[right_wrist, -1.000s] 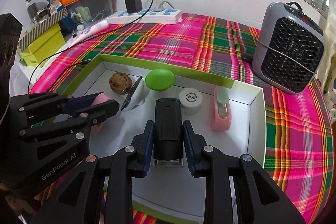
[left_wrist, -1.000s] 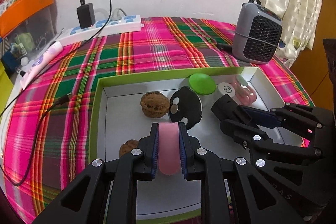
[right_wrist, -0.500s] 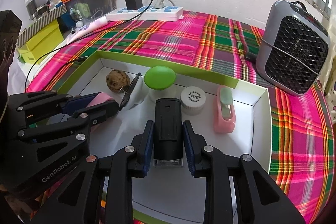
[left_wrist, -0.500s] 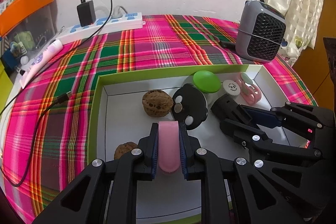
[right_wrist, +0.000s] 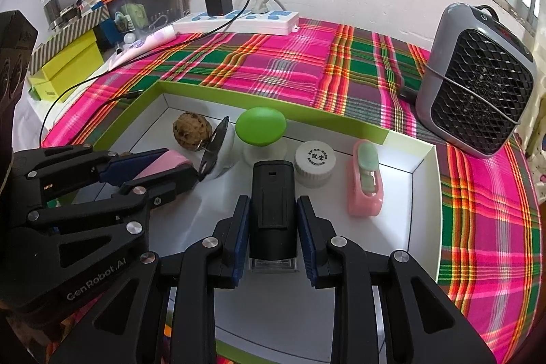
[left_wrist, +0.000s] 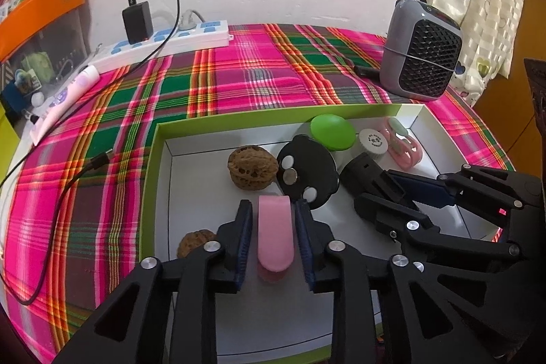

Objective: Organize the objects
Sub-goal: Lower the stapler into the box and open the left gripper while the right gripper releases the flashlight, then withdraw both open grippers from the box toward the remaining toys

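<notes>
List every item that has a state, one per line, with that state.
left gripper: fingers opening, clear of the pink case
pink case: lying in the tray, between the fingers
right gripper: fingers shut on the black block
black block: gripped, over the tray floor
tray: open, lidless
charger: plugged into the power strip
power strip: lying on the cloth

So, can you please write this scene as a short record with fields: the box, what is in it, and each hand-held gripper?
box: green-edged box, white inside, on a plaid cloth
contents: two walnuts, green-capped item, white jar, pink holder
left hand-held gripper: jaws opening, pink piece between them, gaps on both sides
right hand-held gripper: shut on black block
</notes>
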A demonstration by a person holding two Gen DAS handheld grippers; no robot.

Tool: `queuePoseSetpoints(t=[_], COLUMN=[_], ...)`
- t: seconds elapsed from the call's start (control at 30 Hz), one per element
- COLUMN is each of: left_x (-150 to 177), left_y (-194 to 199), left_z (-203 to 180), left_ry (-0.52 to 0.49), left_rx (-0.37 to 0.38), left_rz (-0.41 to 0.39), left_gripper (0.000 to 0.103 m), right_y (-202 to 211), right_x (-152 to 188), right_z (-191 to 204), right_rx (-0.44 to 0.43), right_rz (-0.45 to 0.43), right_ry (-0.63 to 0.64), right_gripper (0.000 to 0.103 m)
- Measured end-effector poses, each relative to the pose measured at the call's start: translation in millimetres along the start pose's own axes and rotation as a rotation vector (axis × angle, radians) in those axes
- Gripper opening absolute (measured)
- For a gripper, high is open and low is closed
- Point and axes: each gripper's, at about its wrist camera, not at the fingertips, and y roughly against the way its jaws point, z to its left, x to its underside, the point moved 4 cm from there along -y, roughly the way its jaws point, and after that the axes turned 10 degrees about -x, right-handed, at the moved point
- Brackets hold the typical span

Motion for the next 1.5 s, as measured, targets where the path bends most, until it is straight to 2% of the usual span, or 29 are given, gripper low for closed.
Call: queuePoseSetpoints(t=[0.53, 0.63, 0.73, 0.8, 1.5], left_x=[2, 1, 1, 2, 18], left_y=[6, 10, 13, 15, 46], left_z=[2, 3, 7, 9, 11], left_ry=[0.002, 0.005, 0.019, 0.024, 0.031], left_rx=[0.004, -0.004, 0.000, -0.004, 0.003], left_rz=[-0.008, -0.020, -0.021, -0.025, -0.061], left_gripper=[0.030, 0.036, 0.036, 0.036, 0.037], right_y=[4, 6, 9, 11, 42], right_x=[2, 3, 3, 4, 17], right_z=[-2, -2, -2, -2, 7], right_rx=[0.000, -0.005, -0.006, -0.008, 0.017], right_rz=[-0.006, -0.011, -0.017, -0.021, -0.066], right_ry=[-0.013, -0.015, -0.026, -0.031, -0.044], right_gripper=[0.029, 0.029, 0.037, 0.038, 0.038])
